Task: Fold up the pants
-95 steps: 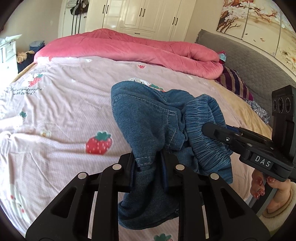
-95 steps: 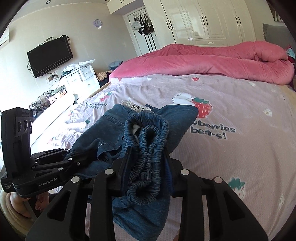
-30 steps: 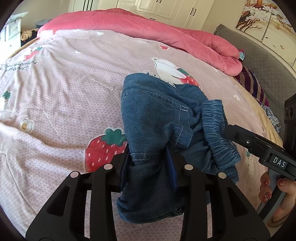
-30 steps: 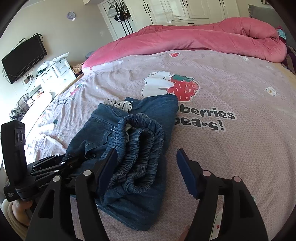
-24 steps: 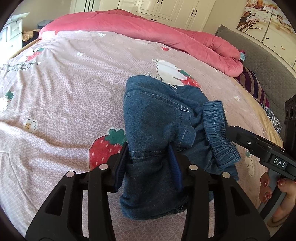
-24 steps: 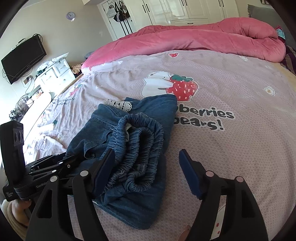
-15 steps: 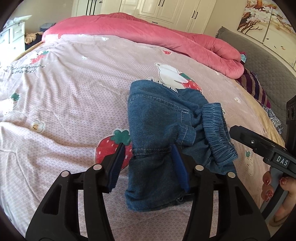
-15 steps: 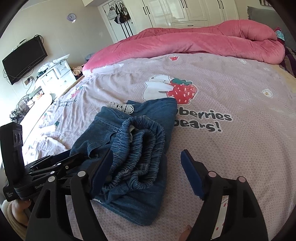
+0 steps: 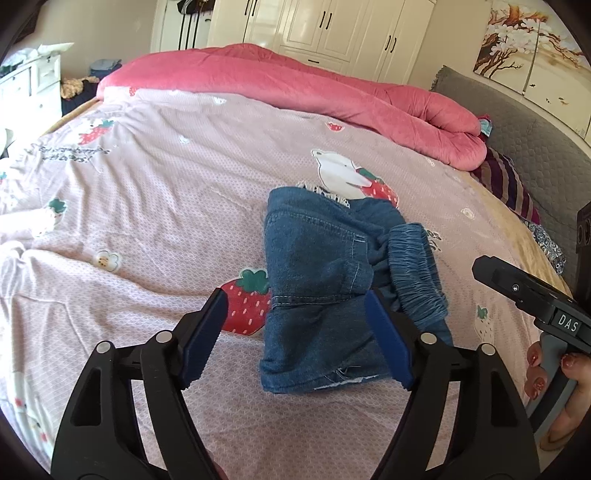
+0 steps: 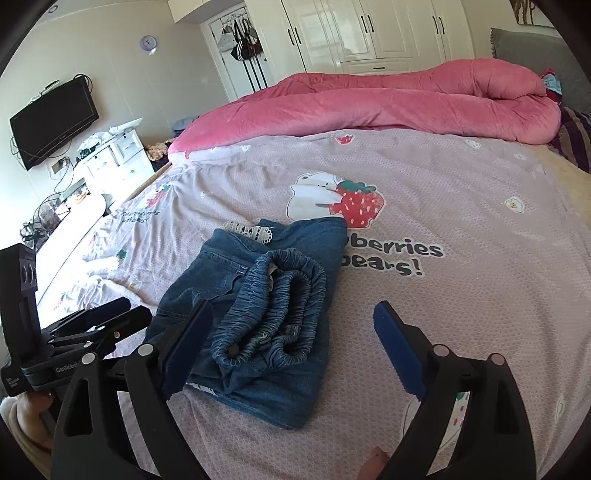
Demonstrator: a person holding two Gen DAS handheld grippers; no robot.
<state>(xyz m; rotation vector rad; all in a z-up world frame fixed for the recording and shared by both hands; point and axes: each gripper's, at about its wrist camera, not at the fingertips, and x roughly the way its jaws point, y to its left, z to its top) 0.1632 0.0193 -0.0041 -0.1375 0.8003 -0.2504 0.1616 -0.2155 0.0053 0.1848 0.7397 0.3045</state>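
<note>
The blue denim pants (image 9: pixel 325 280) lie folded in a compact bundle on the pink strawberry-print bedsheet (image 9: pixel 147 206), with the gathered elastic waistband (image 10: pixel 273 314) on top. My left gripper (image 9: pixel 295 336) is open and empty, its fingers standing either side of the bundle's near end and clear of the cloth. My right gripper (image 10: pixel 291 343) is open and empty, just above and behind the bundle's near edge. The right gripper also shows at the right edge of the left wrist view (image 9: pixel 532 295), and the left gripper at the left edge of the right wrist view (image 10: pixel 85 325).
A rolled pink duvet (image 9: pixel 295 92) lies across the far side of the bed. A grey headboard (image 9: pixel 524 122) and a striped pillow (image 9: pixel 509 184) are at the right. A white dresser (image 10: pixel 114 155) and a wall TV (image 10: pixel 51 122) stand left of the bed. White wardrobes (image 10: pixel 369 33) line the far wall.
Both grippers have let go of the pants and opened wide, then drawn back and up. The folded bundle now rests on the sheet by itself.
</note>
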